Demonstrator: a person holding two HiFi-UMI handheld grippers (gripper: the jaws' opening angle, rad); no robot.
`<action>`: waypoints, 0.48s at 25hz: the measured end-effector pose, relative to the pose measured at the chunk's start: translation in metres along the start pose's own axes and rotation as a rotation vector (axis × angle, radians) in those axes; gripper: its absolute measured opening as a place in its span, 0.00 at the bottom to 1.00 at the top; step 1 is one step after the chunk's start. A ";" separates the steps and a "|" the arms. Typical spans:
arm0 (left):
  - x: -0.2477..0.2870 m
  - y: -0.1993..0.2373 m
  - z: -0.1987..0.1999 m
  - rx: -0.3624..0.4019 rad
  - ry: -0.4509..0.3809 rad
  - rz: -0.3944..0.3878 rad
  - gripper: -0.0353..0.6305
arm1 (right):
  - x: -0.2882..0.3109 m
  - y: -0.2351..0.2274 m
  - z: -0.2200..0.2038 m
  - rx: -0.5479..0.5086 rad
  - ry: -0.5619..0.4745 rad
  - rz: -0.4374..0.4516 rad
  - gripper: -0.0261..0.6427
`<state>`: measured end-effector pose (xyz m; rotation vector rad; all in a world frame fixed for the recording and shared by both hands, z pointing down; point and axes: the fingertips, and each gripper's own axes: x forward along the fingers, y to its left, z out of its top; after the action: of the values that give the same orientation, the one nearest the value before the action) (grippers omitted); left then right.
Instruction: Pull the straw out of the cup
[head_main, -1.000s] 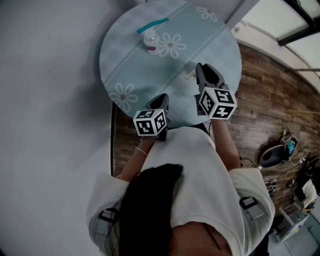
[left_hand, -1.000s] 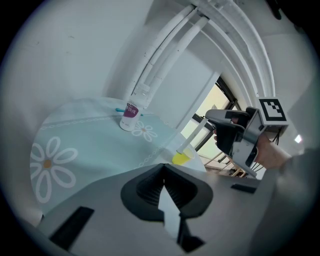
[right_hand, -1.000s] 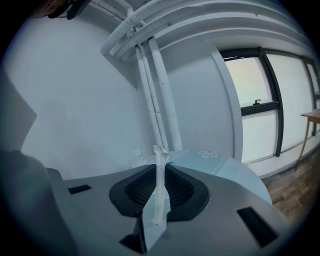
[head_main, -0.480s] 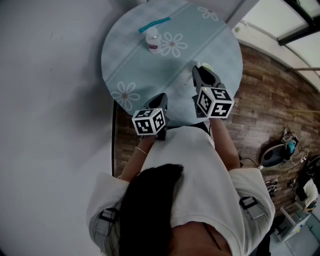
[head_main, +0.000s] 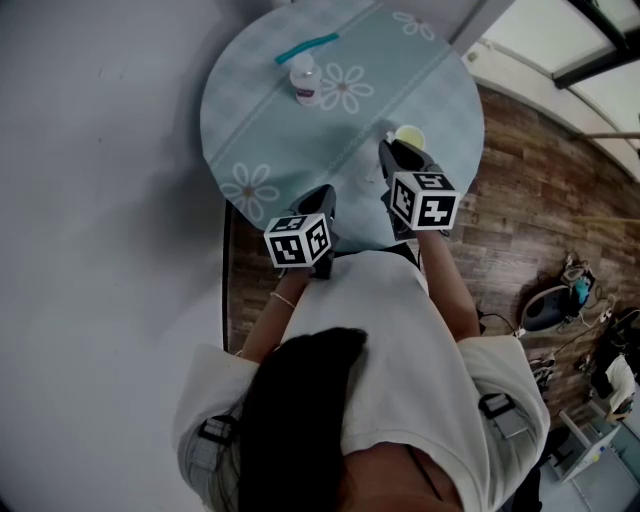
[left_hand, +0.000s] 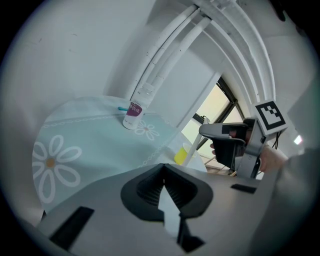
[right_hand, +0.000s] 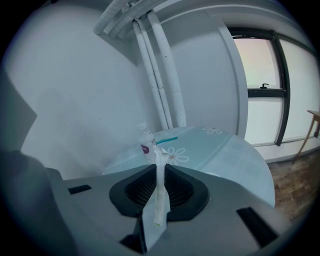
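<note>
A small yellow cup (head_main: 408, 136) stands on the round teal table (head_main: 260, 140), near its right edge. My right gripper (head_main: 388, 150) sits just on my side of the cup. In the right gripper view its jaws (right_hand: 159, 172) are shut on a white paper-wrapped straw (right_hand: 159, 195) that sticks out forward past them. The left gripper view shows the straw (left_hand: 194, 144) slanting down from those jaws to the cup (left_hand: 181, 155); whether its end is inside I cannot tell. My left gripper (head_main: 325, 198) hovers over the table's near edge, shut (left_hand: 164, 176), with nothing in it.
A small clear bottle (head_main: 303, 82) with a purple label stands at the far side of the table, a teal stick (head_main: 306, 47) lying behind it. A white wall with pipes runs along the left; wooden floor and a window lie to the right.
My right gripper has drawn back toward me and sunk a little, and the yellow cup has come into view beyond its tips. The left gripper has stayed put.
</note>
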<state>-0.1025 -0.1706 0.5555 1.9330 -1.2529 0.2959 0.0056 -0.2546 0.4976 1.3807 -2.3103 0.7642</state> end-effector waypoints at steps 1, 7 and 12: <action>0.001 0.000 0.000 -0.002 0.001 0.000 0.06 | 0.001 -0.001 -0.003 0.001 0.012 -0.001 0.14; 0.004 0.001 0.000 0.001 0.010 -0.001 0.06 | 0.006 -0.003 -0.017 0.010 0.068 0.000 0.14; 0.006 0.003 0.000 -0.001 0.017 0.000 0.06 | 0.012 0.002 -0.030 0.000 0.131 0.018 0.13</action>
<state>-0.1018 -0.1753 0.5607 1.9253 -1.2419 0.3109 -0.0012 -0.2441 0.5280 1.2720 -2.2246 0.8341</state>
